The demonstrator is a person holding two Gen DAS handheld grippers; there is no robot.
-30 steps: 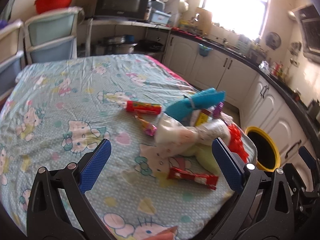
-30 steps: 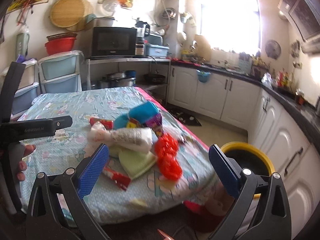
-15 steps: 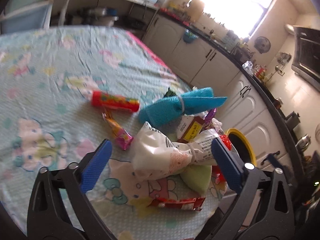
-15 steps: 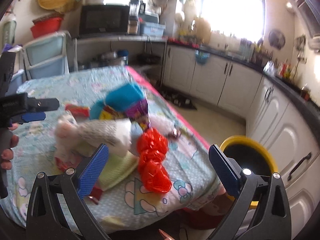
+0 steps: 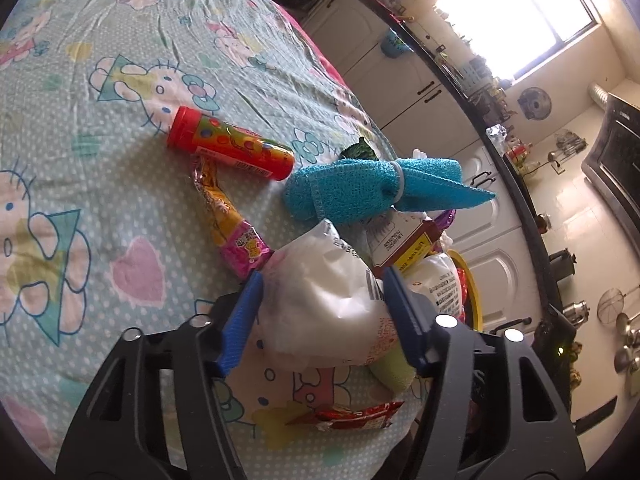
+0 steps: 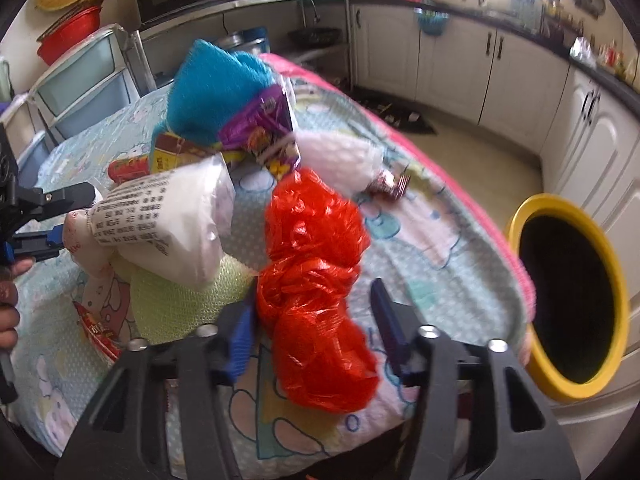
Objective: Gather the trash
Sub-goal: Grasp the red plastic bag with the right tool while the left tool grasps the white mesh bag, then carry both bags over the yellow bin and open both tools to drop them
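at table edge | left gripper has advanced and narrowed; jaws now flank white plastic bag, contact on both sides probable | right gripper likewise closed in around red plastic bag, gap remains on right side | yellow bin just beside table | judgement: both grasps imminent, no lift yet

trash counted on the table
one red tube, one blue cloth, one white bag, one red bag, one yellow bin are seen.

Glossy crinkly red plastic bag, rough blue terry cloth, matt cotton sheet.
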